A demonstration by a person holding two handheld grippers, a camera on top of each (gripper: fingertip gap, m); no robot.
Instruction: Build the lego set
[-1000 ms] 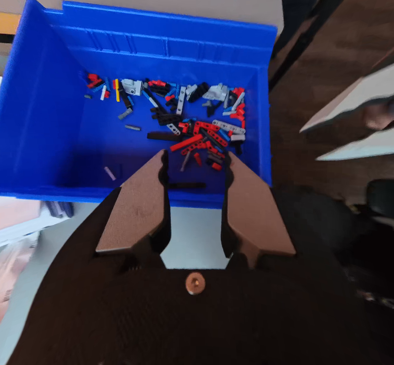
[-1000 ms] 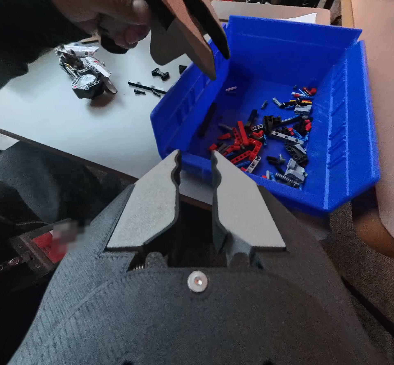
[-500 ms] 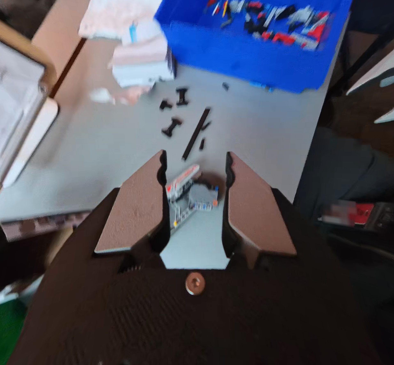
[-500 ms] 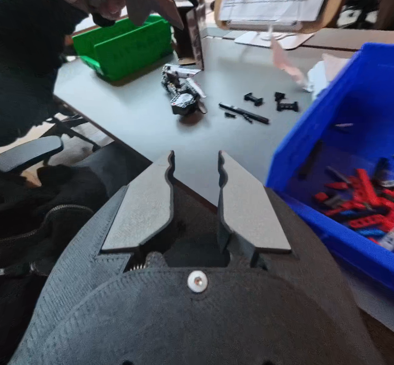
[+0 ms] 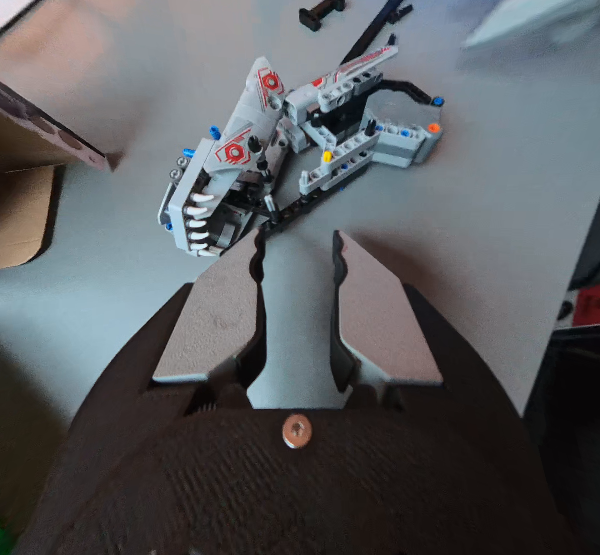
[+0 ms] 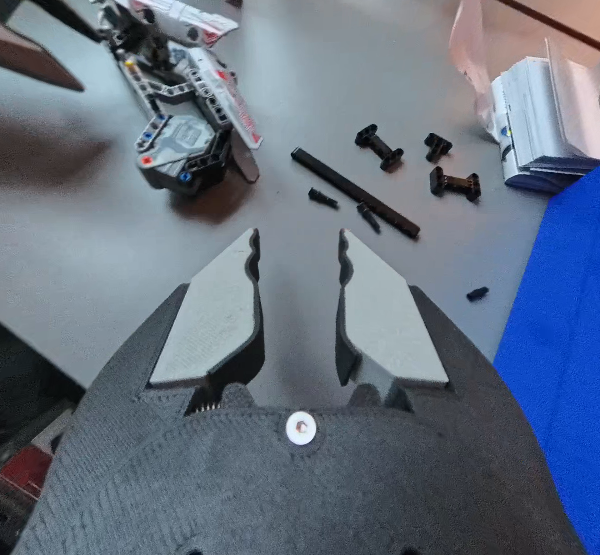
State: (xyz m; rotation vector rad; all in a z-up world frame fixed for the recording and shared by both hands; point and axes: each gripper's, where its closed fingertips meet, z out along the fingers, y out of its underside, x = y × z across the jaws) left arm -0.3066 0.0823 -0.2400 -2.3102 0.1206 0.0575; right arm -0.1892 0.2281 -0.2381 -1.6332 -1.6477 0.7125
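Grey-white model [image 5: 292, 150] with red markings; black axle [image 6: 354, 192]; blue bin [image 6: 565, 312]

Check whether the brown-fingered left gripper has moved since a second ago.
Yes. The brown-fingered left gripper was over the blue plastic bin; it has swung away along the grey table and now hovers, open, beside the grey-and-white lego model.

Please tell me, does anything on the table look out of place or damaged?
Nothing looks damaged. One small black pin lies alone near the blue bin, apart from the other loose black parts.
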